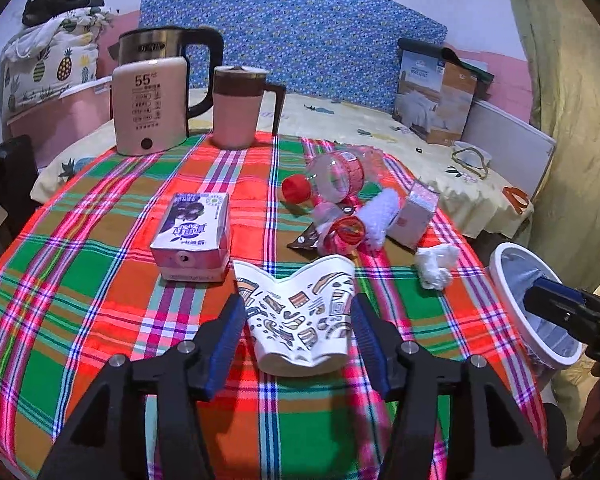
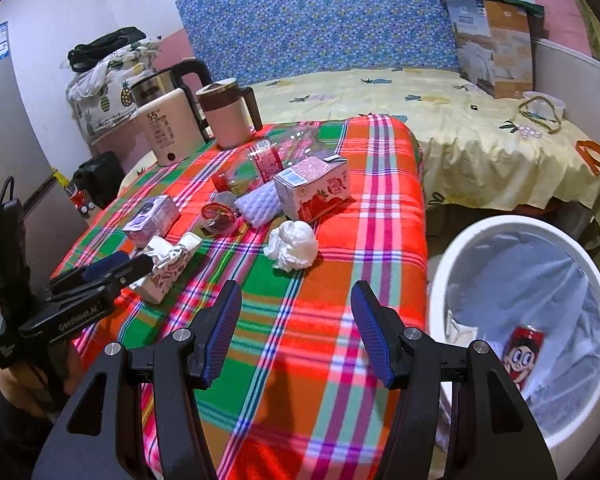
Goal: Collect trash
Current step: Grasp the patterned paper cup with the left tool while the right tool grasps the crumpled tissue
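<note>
The crushed paper cup lies near the tabletop's near edge, framed by the spread left claw, untouched, presumably for pinching. The right claw is held spread and empty beside the bin, off the right edge.

- Tabletop: loud plaid in red, green, orange, pink.
- Crushed paper cup: white with brown-and-grey doodles.
- Bin: white (pale liner inside).
- Headboard: blue floral.
- Left tool: black, blue pads.

The bin is partly hidden behind the right tool.
</note>
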`<state>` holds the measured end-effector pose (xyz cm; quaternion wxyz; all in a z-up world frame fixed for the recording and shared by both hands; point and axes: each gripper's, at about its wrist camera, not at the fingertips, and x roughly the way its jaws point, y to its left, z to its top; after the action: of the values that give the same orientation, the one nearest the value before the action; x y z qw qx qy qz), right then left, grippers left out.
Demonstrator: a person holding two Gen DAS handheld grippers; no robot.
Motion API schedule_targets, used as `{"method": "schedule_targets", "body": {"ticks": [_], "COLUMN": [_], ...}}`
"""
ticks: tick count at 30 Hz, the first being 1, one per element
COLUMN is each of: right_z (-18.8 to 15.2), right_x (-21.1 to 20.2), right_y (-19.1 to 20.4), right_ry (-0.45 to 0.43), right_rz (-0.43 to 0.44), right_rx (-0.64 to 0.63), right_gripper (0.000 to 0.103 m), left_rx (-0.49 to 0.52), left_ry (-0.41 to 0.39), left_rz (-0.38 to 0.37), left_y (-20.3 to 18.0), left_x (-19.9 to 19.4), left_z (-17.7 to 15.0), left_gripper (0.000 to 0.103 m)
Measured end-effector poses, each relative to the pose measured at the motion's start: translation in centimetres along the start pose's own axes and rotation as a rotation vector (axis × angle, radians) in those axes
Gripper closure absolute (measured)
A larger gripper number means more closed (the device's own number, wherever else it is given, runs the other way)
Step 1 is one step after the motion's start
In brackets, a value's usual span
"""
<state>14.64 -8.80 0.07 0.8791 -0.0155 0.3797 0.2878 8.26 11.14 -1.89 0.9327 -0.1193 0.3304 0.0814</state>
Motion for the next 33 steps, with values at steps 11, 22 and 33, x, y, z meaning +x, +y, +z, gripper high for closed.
{"method": "schedule_targets", "body": {"ticks": [11, 22, 33], "right_z": [1.8, 1.8, 0.5], "right_x": [4.5, 6.5, 2.8], "right_y": [-0.5, -0.4, -0.6], "right_ry": [0.058, 0.099, 0.062], "right_rz": [0.009, -0.001, 0.003], "right_rx": [0.026, 0.039, 0.028], "right_gripper": [0.044, 0.074, 0.076], "left_rx": [-0.034, -0.03, -0.008], "left_ry": [0.035, 0.052, 0.046], "left_rz": [-0.048, -0.08, -0.078], "left_y": [0.9, -0.3, -1.2], "left_x": [1.8, 2.3, 0.9], "left_z": [0.1, -0.2, -0.6], "left_gripper": [0.042, 0.074, 0.08]}}
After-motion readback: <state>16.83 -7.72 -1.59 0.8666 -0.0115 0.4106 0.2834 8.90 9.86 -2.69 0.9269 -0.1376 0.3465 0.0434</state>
